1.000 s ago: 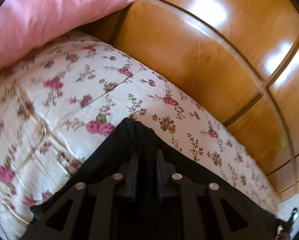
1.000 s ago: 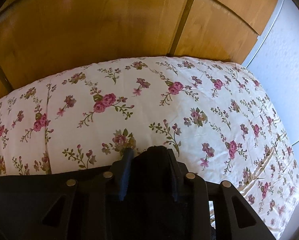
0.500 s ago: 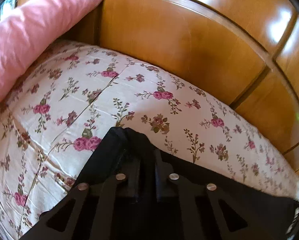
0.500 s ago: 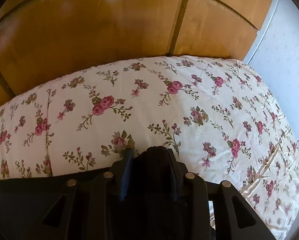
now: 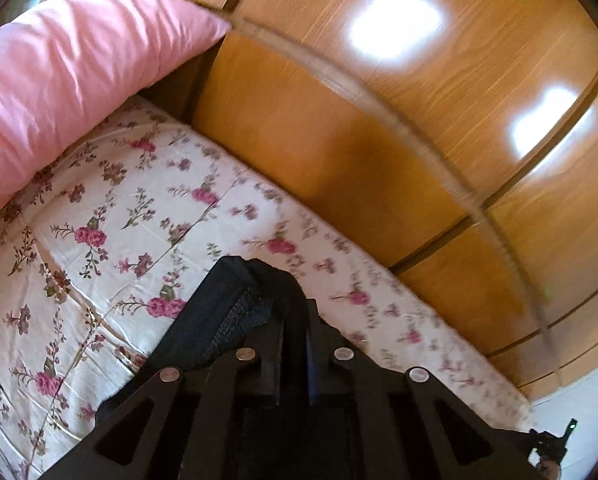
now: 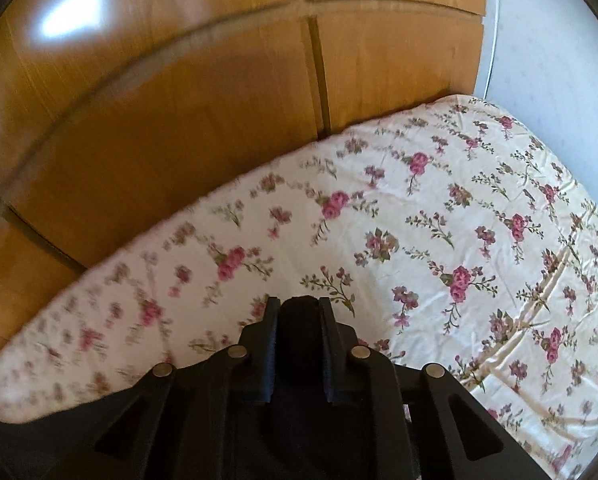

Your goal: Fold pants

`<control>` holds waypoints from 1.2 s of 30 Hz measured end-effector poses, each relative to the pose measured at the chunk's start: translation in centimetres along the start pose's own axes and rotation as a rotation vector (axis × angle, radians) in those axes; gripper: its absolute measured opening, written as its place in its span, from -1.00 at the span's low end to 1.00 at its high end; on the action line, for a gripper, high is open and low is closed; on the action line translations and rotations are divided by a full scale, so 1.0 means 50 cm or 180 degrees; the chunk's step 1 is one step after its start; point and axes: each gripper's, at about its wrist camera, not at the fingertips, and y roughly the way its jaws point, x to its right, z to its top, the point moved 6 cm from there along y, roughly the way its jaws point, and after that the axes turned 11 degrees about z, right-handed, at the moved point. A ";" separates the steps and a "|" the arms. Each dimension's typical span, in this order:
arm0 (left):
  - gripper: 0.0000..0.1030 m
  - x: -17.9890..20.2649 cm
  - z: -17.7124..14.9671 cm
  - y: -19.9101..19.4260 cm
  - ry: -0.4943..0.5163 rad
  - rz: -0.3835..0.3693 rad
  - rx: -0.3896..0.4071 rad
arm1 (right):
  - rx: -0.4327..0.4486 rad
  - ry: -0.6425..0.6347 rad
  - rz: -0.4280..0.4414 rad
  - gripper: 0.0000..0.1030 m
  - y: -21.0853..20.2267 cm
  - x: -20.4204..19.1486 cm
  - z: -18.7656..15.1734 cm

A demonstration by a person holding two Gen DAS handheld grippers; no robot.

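The black pants (image 5: 227, 312) are held up over a floral bed sheet (image 5: 111, 216). My left gripper (image 5: 293, 320) is shut on a bunched edge of the pants, which drapes down to the left over the fingers. My right gripper (image 6: 299, 312) is shut on another part of the black pants (image 6: 299, 306), with a fold pinched between the fingers. Black cloth hangs to the lower left in the right wrist view (image 6: 39, 440). Most of the pants is hidden below both grippers.
A pink pillow (image 5: 59, 68) lies at the head of the bed on the left. A glossy wooden wall panel (image 5: 379, 120) runs along the far side of the bed. The sheet (image 6: 479, 240) extends right to a pale wall (image 6: 551, 40).
Both grippers have swung and tilted, still holding the pants. The left view has turned back toward the pillow; the right view has turned so more bed shows on the right. Both views are blurred.
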 end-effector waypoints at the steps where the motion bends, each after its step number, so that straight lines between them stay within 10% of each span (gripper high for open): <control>1: -0.85 0.000 0.002 -0.014 -0.0045 -0.0073 0.0021 | 0.0057 0.0035 0.0070 -0.66 -0.017 -0.004 0.004; 21: -0.85 -0.155 -0.107 -0.263 -0.0716 -0.1450 0.0311 | 0.0646 0.0391 0.0954 -0.67 -0.284 0.049 -0.099; 36: -0.85 -0.332 -0.313 -0.253 -0.1227 -0.1527 0.0168 | 0.0844 0.0876 0.1307 -0.67 -0.368 0.210 -0.327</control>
